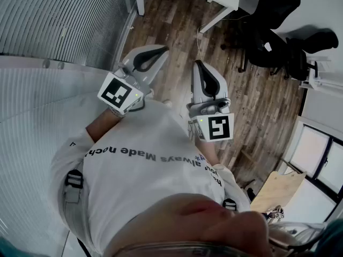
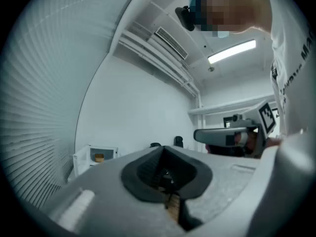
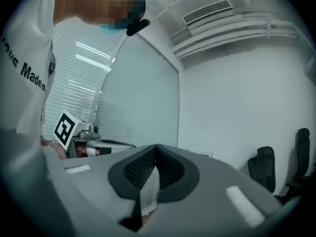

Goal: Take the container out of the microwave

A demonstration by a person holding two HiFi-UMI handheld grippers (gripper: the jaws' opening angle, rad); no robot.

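Left claw (image 1: 154, 53) and right claw (image 1: 198, 67) both sitting closed and empty, hovering over the wooden floor (image 1: 177, 15) at frame centre, container (image 2: 99, 157) resting inside the open microwave (image 2: 111, 154), lower left of the left gripper view

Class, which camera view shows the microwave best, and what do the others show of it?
The left gripper view: the microwave stands small and far off at the left, its door seemingly open, with a brownish container inside. The head view and the right gripper view show nothing of it.
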